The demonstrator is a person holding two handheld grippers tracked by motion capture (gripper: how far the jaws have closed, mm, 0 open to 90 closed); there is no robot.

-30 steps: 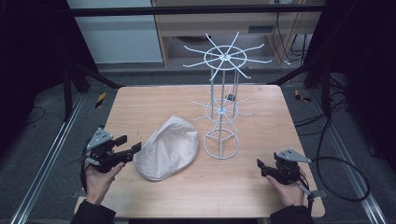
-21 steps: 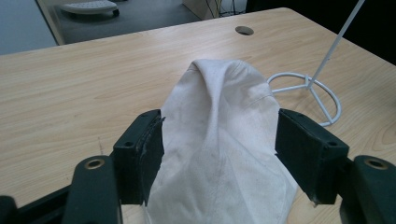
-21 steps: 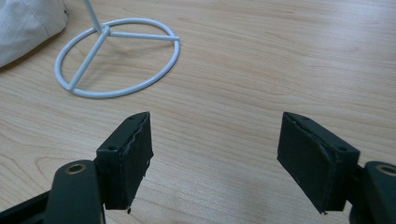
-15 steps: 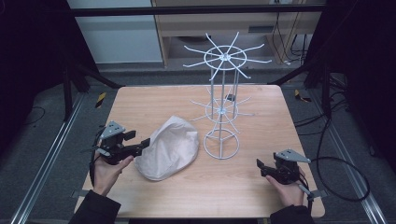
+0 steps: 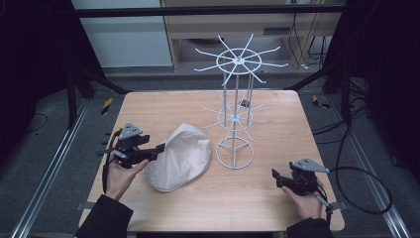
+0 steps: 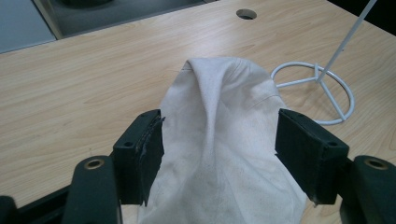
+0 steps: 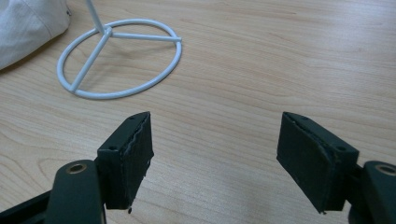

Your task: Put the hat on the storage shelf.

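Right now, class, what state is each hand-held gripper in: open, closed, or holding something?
Left hand-held gripper: open, jaws either side of the white cloth cap, not clamped.
Right hand-held gripper: open, holding nothing, above the bare table.

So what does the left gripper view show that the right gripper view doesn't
The left gripper view alone shows the left gripper open, its jaws straddling the cream flat cap, with a raised fold running down the cloth, and a round hole in the tabletop. The right gripper view alone shows the right gripper open over bare wooden table. Both share the white wire stand's ring base and part of the cap.
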